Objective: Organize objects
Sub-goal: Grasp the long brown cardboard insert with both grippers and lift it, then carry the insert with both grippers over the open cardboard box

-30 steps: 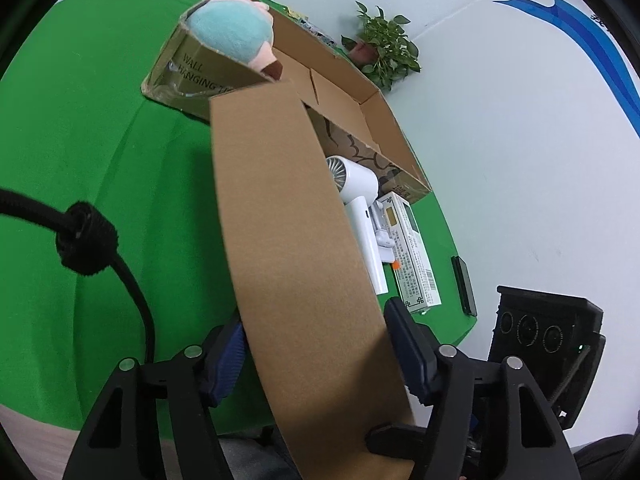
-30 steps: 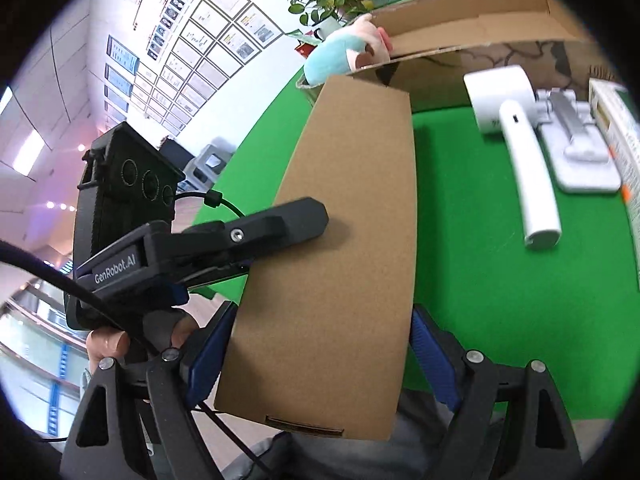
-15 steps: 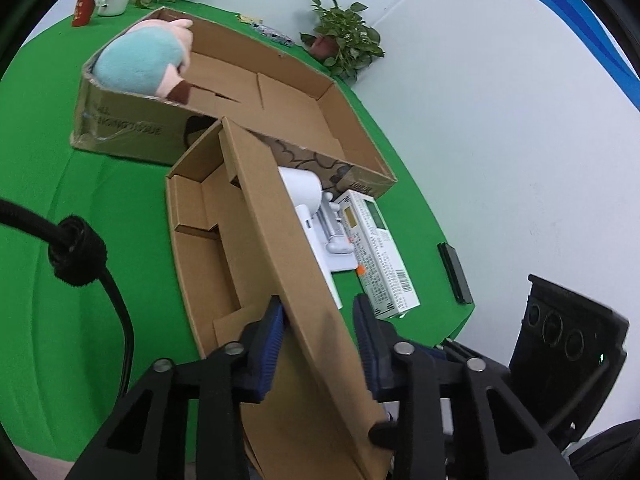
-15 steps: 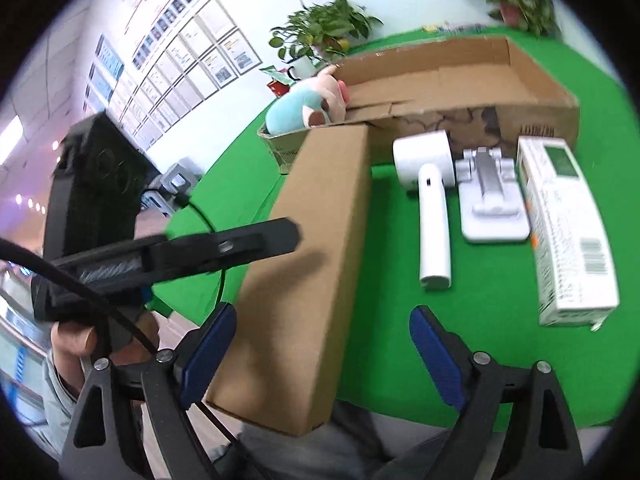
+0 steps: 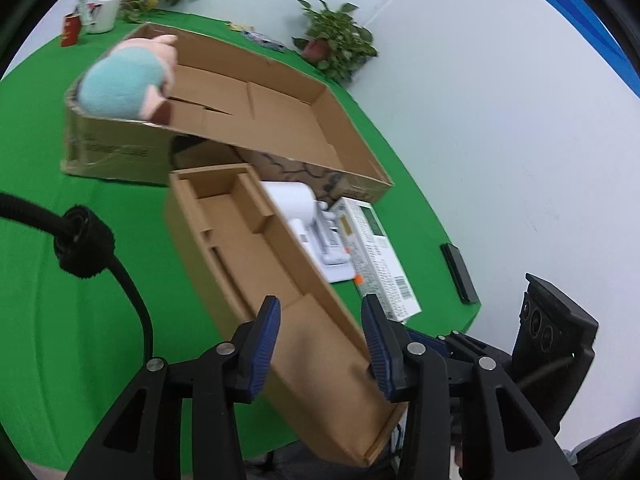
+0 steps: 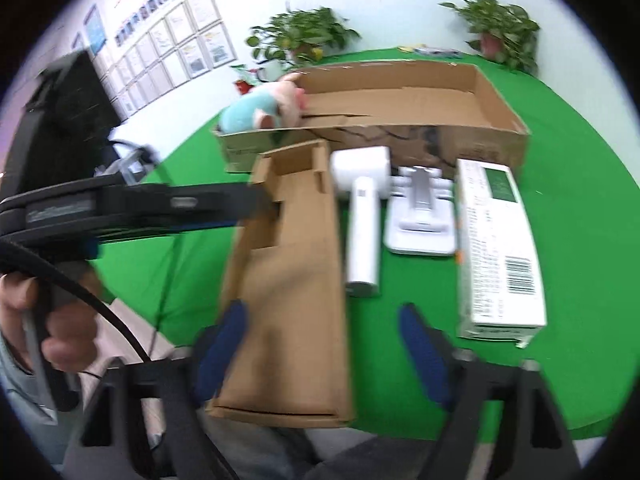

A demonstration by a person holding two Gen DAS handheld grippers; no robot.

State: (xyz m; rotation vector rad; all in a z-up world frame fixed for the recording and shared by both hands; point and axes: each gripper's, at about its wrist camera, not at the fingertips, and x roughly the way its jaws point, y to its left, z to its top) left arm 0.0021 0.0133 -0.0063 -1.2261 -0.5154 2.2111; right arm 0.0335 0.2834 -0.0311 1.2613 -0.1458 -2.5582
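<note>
A long brown cardboard insert tray [image 5: 256, 252] lies open side up on the green table, its near end over the table's front edge; it also shows in the right wrist view [image 6: 292, 276]. My left gripper [image 5: 320, 340] is open with its fingers on either side of the tray's near end. My right gripper [image 6: 324, 352] is open and blurred, just above the tray's near right corner. A white hair dryer [image 6: 362, 216], a white stand [image 6: 420, 216] and a white-green product box [image 6: 496, 248] lie to the tray's right.
A large open cardboard box [image 5: 256, 120] stands behind the tray, with a teal and pink plush toy [image 5: 128, 84] in its left end. A black phone [image 5: 460, 268] lies near the right table edge. Potted plants [image 6: 304, 36] stand at the back.
The tray has turned from underside up to open side up and come down onto the table. My left gripper opened from its grip on the tray wall. My right gripper stayed open.
</note>
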